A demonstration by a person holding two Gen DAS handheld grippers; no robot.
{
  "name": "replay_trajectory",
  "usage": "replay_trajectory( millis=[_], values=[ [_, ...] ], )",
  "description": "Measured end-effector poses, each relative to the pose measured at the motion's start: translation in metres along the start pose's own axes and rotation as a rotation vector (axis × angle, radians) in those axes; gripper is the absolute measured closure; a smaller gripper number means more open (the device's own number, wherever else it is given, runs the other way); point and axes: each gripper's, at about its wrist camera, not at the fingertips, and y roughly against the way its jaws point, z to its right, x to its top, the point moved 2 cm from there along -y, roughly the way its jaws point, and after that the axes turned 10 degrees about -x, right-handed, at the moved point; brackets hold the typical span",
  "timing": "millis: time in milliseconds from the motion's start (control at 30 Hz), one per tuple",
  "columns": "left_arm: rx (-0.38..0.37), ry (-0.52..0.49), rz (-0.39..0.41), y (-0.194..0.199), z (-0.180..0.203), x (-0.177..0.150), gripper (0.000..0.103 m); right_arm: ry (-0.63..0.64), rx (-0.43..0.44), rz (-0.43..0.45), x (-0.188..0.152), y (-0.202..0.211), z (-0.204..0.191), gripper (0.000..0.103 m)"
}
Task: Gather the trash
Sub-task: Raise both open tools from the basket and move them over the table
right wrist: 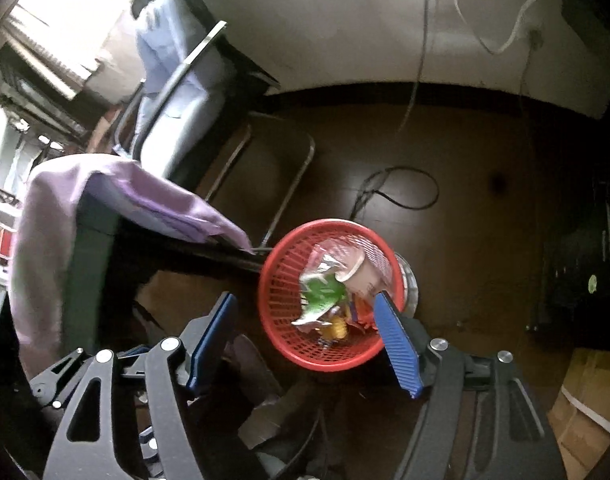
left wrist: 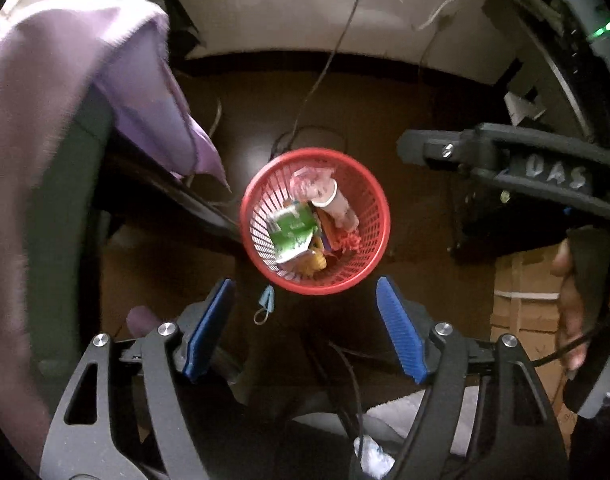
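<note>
A red mesh basket (left wrist: pixel 261 216) (right wrist: pixel 281 320) stands on the dark floor below both grippers. Inside lie a green and white wrapper (left wrist: pixel 291 232) (right wrist: pixel 323 294), a pinkish paper cup (left wrist: pixel 337 206) (right wrist: pixel 363 276), clear plastic film and an orange-yellow wrapper (left wrist: pixel 315 262). My left gripper (left wrist: pixel 305 292) hangs open above the basket's near rim, nothing between its blue pads (left wrist: pixel 401 332). My right gripper (right wrist: pixel 305 300) is open over the basket too, empty; its right pad (right wrist: pixel 397 344) overlaps the rim in view. A small blue looped scrap (left wrist: pixel 265 304) lies on the floor beside the basket.
A purple cloth (left wrist: pixel 65 92) (right wrist: pixel 117 196) drapes over a dark chair at the left. A folding chair with blue fabric (right wrist: pixel 173 76) stands by the wall. Cables (right wrist: pixel 397 188) trail across the floor. Cardboard boxes (left wrist: pixel 525 304) sit at the right, near a hand (left wrist: pixel 573 300).
</note>
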Motion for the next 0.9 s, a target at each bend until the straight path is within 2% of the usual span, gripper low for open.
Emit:
replay_trajectory(
  millis=[167, 467, 600, 733, 900],
  values=[
    [0.009, 0.025, 0.093, 0.046, -0.006, -0.008, 0.031, 0.062, 0.009, 0.048, -0.001, 0.032, -0.029, 0.031],
    [0.071, 0.045, 0.229, 0.126, -0.036, -0.029, 0.030, 0.179, 0.025, 0.123, 0.003, 0.091, -0.096, 0.024],
    [0.058, 0.112, 0.305, 0.170, -0.069, -0.037, 0.026, 0.262, 0.028, 0.183, 0.006, 0.122, -0.138, 0.019],
    [0.083, 0.198, 0.380, 0.211, -0.106, -0.046, 0.021, 0.339, 0.042, 0.227, 0.007, 0.145, -0.179, 0.018],
    [0.092, 0.320, 0.448, 0.246, -0.156, -0.062, 0.020, 0.408, 0.063, 0.254, 0.009, 0.159, -0.228, 0.018]
  ],
)
